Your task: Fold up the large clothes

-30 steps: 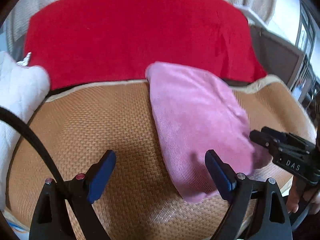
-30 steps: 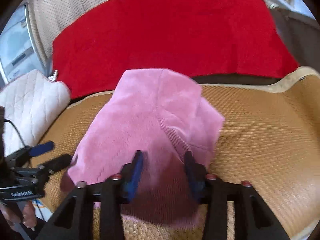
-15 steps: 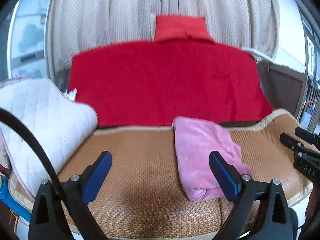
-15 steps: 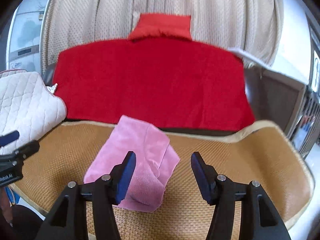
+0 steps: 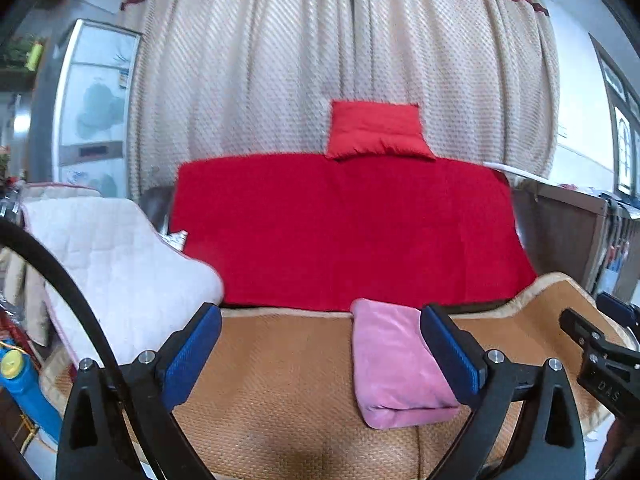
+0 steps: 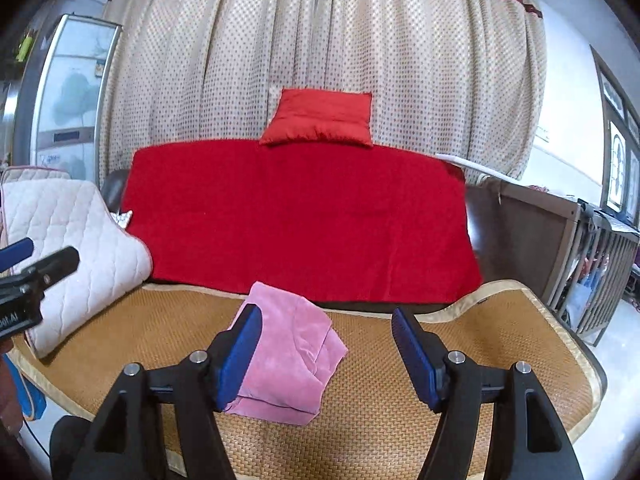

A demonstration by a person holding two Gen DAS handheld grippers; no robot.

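My right gripper's near finger (image 6: 240,354) covers the left edge of the folded pink garment (image 6: 294,354). My left gripper's finger (image 5: 450,350) hides that garment's right side, and the quilted white cushion (image 5: 120,264) is crossed by a black cable (image 5: 60,280).

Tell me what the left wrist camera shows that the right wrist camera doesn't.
Only the left wrist view shows a blue bottle at the left edge and a black cable arcing past.

Only the right wrist view shows a slatted rail on the right.

Both show the folded pink cloth lying free on the woven mat, the red cover, red cushion, white pad and curtain.
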